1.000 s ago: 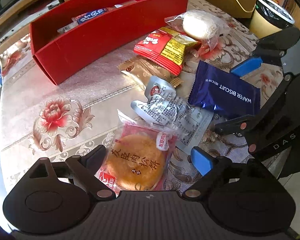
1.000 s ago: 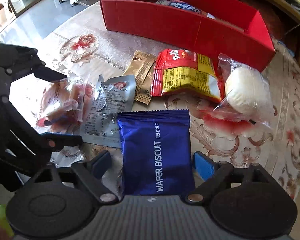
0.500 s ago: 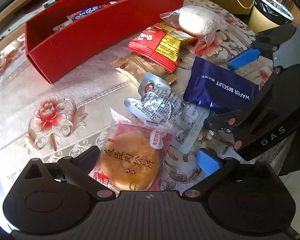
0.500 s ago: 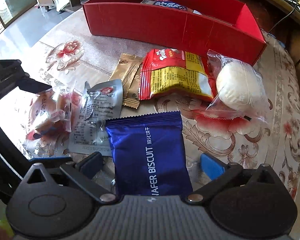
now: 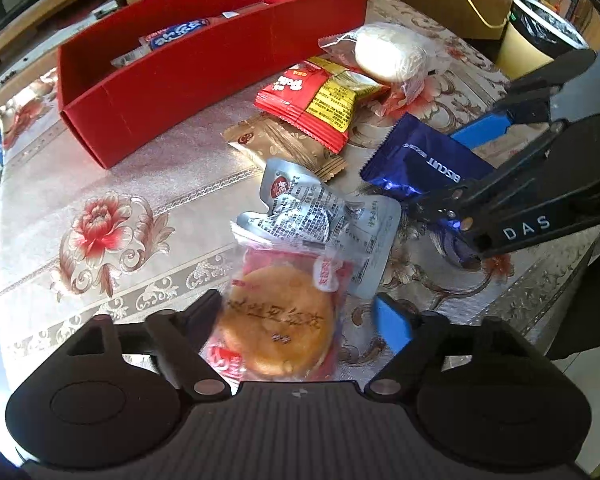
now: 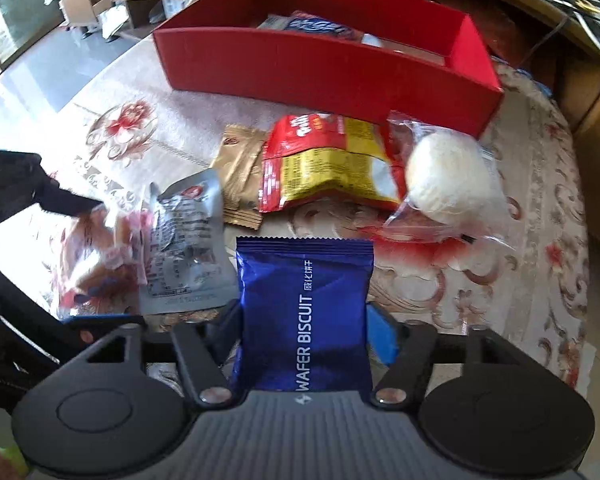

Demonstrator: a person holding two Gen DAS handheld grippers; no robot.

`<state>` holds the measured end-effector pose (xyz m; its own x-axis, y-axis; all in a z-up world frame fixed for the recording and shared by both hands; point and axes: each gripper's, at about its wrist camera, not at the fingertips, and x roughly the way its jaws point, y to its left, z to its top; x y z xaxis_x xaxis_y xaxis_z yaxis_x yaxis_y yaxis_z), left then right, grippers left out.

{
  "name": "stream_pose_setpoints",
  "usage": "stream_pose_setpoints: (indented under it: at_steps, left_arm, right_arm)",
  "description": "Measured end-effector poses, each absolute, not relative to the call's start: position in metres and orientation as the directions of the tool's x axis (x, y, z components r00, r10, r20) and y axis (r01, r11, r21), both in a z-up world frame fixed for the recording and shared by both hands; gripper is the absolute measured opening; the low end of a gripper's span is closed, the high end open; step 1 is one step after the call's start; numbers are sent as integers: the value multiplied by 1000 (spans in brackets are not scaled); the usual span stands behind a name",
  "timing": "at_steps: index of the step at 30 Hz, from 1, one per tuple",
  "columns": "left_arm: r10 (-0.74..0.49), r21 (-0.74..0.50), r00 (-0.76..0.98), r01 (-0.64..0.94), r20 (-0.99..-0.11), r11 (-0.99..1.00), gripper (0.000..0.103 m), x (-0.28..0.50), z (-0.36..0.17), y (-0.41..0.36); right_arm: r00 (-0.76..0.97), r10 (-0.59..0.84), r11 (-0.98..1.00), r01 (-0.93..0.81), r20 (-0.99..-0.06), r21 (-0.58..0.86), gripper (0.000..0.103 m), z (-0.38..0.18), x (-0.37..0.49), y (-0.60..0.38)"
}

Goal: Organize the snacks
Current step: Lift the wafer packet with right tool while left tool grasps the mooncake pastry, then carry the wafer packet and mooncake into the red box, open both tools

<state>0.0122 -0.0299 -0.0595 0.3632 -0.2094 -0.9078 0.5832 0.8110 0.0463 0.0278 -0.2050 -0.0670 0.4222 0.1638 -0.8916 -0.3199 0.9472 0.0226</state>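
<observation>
A round golden pastry in a red-and-clear wrapper [image 5: 276, 320] lies on the flowered tablecloth between the fingers of my left gripper [image 5: 296, 304]. Those jaws are closing: the left finger touches the wrapper, while the blue right pad stands a little off it. My right gripper [image 6: 304, 312] is closing too and pinches a blue wafer biscuit packet [image 6: 304, 280] by both sides. In the left wrist view that packet [image 5: 416, 160] is crumpled and tipped up off the cloth. The red box [image 5: 180, 92] stands at the back with a blue-wrapped snack [image 5: 176, 34] inside.
Between the grippers and the box lie a silver packet [image 5: 300, 208], a brown packet [image 5: 280, 144], a red-and-yellow packet [image 5: 312, 96] and a white bun in a clear bag [image 5: 388, 54]. A lined bin [image 5: 540, 32] stands beyond the table's right edge.
Both pairs of jaws widened, then narrowed. The right ones closed onto the blue wafer packet, which crumpled and tipped up. The left finger came against the pastry wrapper, which shifted slightly.
</observation>
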Motion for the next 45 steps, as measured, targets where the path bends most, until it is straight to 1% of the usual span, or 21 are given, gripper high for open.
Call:
stream_pose_setpoints:
  at_steps: [2,3,4,5,18,31,41,43,45]
  left_arm:
    - [-203,50,370,571,-907,819,73,10,-58,-30]
    - [-197,54,375,563,-906,825,70,9,-57,-29]
    - [-192,55,379,552,-905,832,65,8,-56,-29]
    - [-194,48,378,544,-905,838,63,8,-55,-28]
    - [-190,30,392,491,-900,871,63,3,-48,-22]
    - [-211,17,433,464,-876,886,63,10,-33,-27]
    - [-250,-21,479,434,-841,901,63,26,-12,-35]
    - [-243,-8,494,431,-835,902,63,27,-9,-38]
    - [-246,-23,490,417,-837,909,63,29,-8,-37]
  right_arm:
    - [427,153,946,-324,-891,7,58,-67,24,-205]
    - [432,145,944,-330,-890,-7,58,-66,21,-203]
    - [438,138,943,-334,-888,-18,58,-66,18,-202]
    - [444,133,943,-333,-886,-25,57,-66,16,-201]
    - [470,159,953,-304,-868,10,56,-58,-2,-206]
    - [520,196,963,-260,-831,64,56,-37,6,-215]
    - [551,224,964,-249,-804,98,56,-23,18,-215]
    - [557,222,965,-241,-800,100,56,-21,21,-216]
    - [561,230,966,-234,-795,114,56,-18,24,-219]
